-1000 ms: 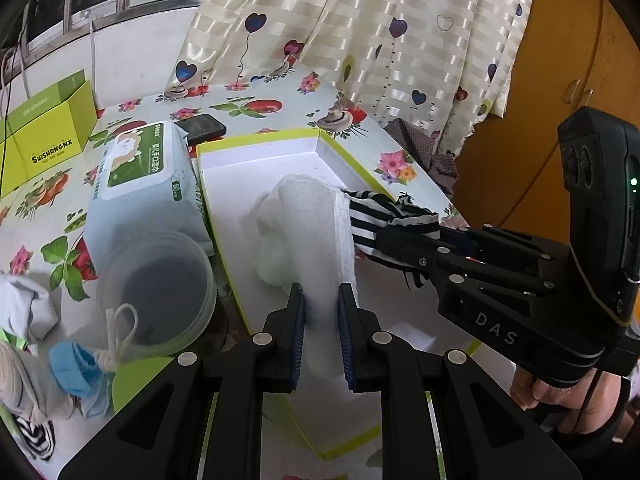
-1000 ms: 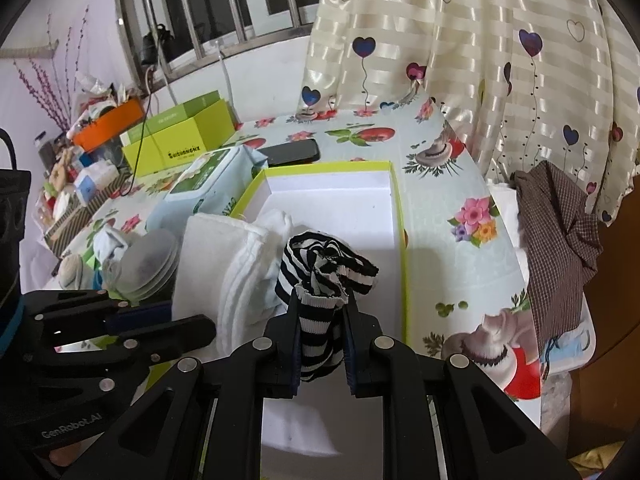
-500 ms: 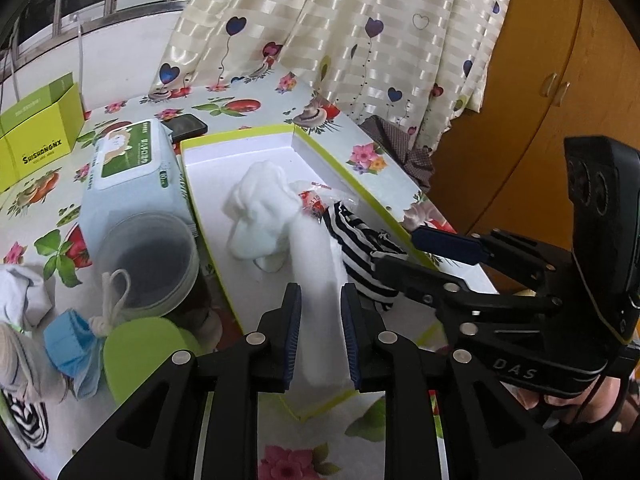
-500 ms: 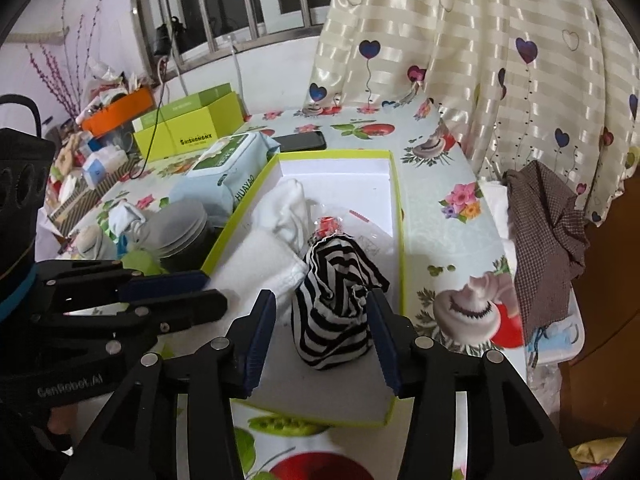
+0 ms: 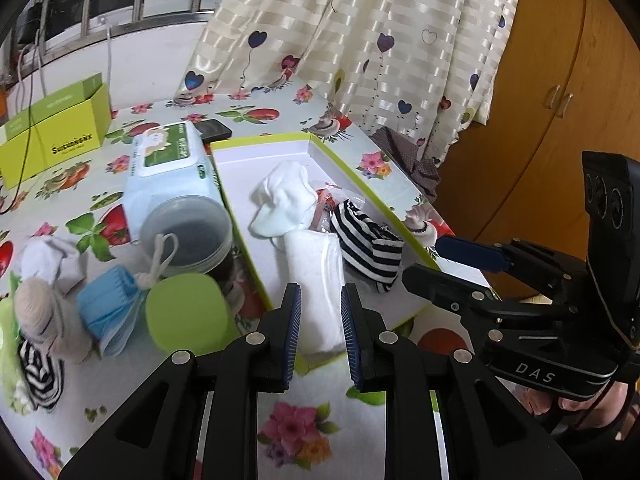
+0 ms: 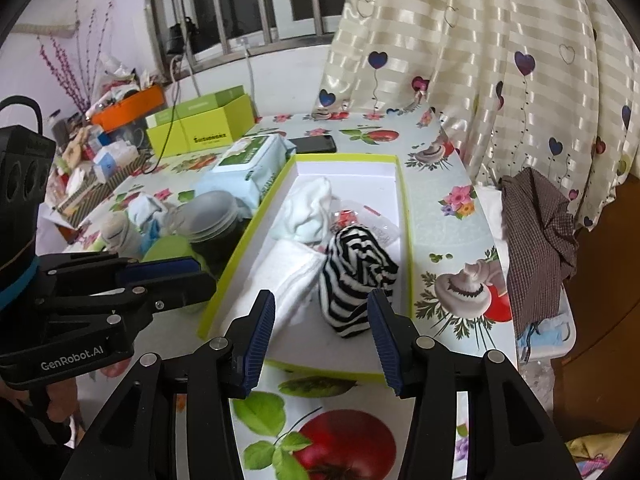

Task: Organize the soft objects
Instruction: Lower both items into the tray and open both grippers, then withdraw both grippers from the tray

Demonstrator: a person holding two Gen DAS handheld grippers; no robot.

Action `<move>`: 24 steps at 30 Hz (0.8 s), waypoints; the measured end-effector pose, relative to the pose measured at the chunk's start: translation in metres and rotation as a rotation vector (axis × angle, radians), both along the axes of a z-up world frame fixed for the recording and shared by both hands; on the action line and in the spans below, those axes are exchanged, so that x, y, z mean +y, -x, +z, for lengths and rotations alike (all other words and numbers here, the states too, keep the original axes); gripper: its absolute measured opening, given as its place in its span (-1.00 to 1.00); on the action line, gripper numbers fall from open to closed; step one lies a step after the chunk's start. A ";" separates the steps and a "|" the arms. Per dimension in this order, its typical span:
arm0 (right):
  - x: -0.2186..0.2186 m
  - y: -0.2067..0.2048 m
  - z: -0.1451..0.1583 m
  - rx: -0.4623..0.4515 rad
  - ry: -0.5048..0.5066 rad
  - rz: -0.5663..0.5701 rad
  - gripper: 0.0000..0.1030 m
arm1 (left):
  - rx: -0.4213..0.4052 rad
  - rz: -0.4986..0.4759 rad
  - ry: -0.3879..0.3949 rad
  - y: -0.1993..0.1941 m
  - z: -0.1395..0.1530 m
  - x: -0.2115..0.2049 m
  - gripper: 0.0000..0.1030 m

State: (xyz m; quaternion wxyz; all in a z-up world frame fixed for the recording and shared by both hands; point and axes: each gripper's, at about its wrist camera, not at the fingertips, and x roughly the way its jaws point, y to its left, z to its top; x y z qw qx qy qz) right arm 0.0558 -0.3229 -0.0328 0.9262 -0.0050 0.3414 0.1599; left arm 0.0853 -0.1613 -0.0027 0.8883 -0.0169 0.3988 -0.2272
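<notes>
A shallow white box with a lime-green rim (image 5: 260, 142) (image 6: 404, 216) lies on the flowered tablecloth. Inside it are a balled white sock (image 5: 284, 200) (image 6: 308, 212), a folded white cloth (image 5: 316, 272) (image 6: 292, 276) and a rolled black-and-white striped sock (image 5: 366, 246) (image 6: 356, 276). My left gripper (image 5: 320, 308) is open, held back over the cloth's near end without pressing it. My right gripper (image 6: 322, 308) has its jaws opening wide. The striped sock rests on the box floor just beyond them, untouched. In the left wrist view the right gripper (image 5: 420, 260) hangs beside the sock.
Left of the box stand a wet-wipes pack (image 5: 168, 168), a clear lidded jar (image 5: 186, 232), a green lid (image 5: 184, 312), a blue mask (image 5: 108, 312) and more socks (image 5: 44, 308). A phone (image 5: 214, 130) and a green carton (image 5: 56, 132) sit farther back. A brown cloth (image 6: 540, 240) hangs off the right edge.
The right gripper opened and let go of the striped sock, which now sits in the box. The left gripper loosened off the white cloth. Both grippers drew back towards the box's near end.
</notes>
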 end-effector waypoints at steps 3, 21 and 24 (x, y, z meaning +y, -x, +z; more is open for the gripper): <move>0.007 0.006 0.002 -0.001 0.011 0.014 -0.03 | -0.008 0.004 0.004 0.009 0.003 0.004 -0.58; 0.038 0.029 0.009 -0.008 0.038 0.065 -0.01 | -0.034 0.038 0.022 0.042 0.011 0.030 -0.58; 0.040 0.032 0.012 -0.013 0.040 0.068 -0.01 | -0.036 0.041 0.026 0.045 0.012 0.033 -0.58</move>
